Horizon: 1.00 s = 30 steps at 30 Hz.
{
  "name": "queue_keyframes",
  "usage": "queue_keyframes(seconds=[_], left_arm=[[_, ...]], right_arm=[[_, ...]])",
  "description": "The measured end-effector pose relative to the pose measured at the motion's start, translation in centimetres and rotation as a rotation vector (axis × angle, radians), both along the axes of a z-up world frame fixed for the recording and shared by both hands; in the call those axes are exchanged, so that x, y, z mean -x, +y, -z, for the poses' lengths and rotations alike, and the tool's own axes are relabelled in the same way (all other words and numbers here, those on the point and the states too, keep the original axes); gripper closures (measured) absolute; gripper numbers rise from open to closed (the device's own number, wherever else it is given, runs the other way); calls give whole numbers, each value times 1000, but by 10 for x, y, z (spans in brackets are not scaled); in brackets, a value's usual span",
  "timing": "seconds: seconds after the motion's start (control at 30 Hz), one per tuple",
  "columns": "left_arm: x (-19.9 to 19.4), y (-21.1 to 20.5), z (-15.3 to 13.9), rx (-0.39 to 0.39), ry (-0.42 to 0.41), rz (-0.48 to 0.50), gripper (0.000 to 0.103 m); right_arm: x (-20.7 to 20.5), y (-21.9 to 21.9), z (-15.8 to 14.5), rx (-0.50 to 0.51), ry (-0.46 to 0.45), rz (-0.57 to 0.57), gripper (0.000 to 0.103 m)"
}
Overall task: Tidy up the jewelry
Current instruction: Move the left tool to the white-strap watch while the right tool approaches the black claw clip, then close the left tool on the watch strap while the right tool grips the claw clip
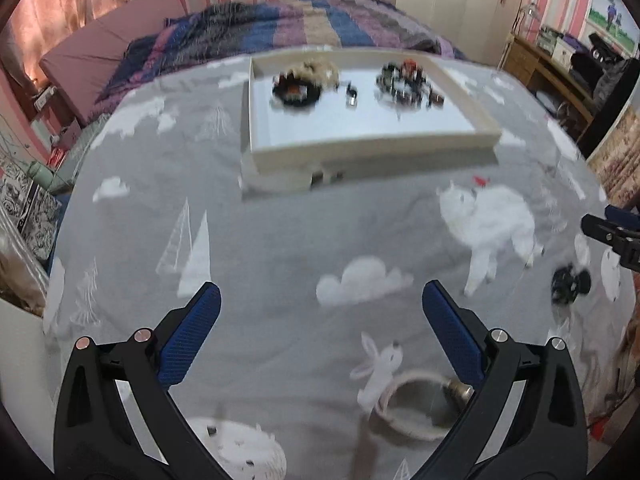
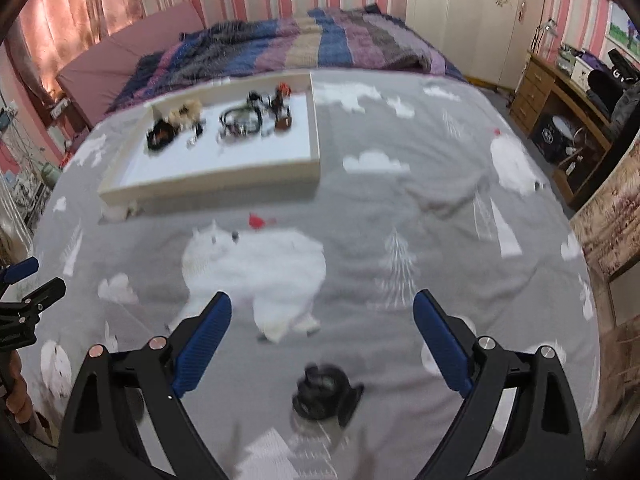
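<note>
A white tray (image 1: 372, 152) rests on the grey printed bedspread and holds several jewelry pieces: a black bracelet (image 1: 294, 90), a fluffy beige piece (image 1: 316, 70) and a dark bead cluster (image 1: 404, 80). My left gripper (image 1: 321, 288) is open over bare bedspread, well short of the tray. A white bangle with a gold fitting (image 1: 416, 406) lies by its right finger's base. My right gripper (image 2: 322, 298) is open too. A black jewelry piece (image 2: 324, 396) lies on the bedspread low between its fingers, clear of both pads. The same tray (image 2: 208, 190) is far left in the right wrist view.
A striped blue and purple blanket (image 1: 320, 24) lies bunched behind the tray. A wooden desk (image 2: 560, 92) with clutter stands at the right, past the bed's edge. A cream wardrobe (image 2: 472, 8) fills the back wall. Each gripper shows at the other view's edge (image 1: 616, 236) (image 2: 28, 300).
</note>
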<state>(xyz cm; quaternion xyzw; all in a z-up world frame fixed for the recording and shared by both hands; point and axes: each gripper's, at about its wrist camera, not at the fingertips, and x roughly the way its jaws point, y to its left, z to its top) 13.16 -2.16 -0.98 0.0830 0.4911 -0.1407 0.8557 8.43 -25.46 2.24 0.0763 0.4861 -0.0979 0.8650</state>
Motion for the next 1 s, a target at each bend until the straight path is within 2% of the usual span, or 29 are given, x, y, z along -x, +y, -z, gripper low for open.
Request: queue_keyframes(seconds=[0.17,0.4,0.57,0.8,1.0], left_arm=[[16,-3,17,-21,68,23,3],[37,-2,32,-24,47,33,3],[44,0,47,-22,72,39,4],[55,-3,51,-23,60,63,5],[56,-10,56,-35,66,91,10]], right_arm=[[14,7,10,26,48,-18,11],[28,11,37,2,85,-3,11],[36,12,57,22,110,30,11],[44,9,69,11,99,62,11],[43,8,75,10,103,68,11]])
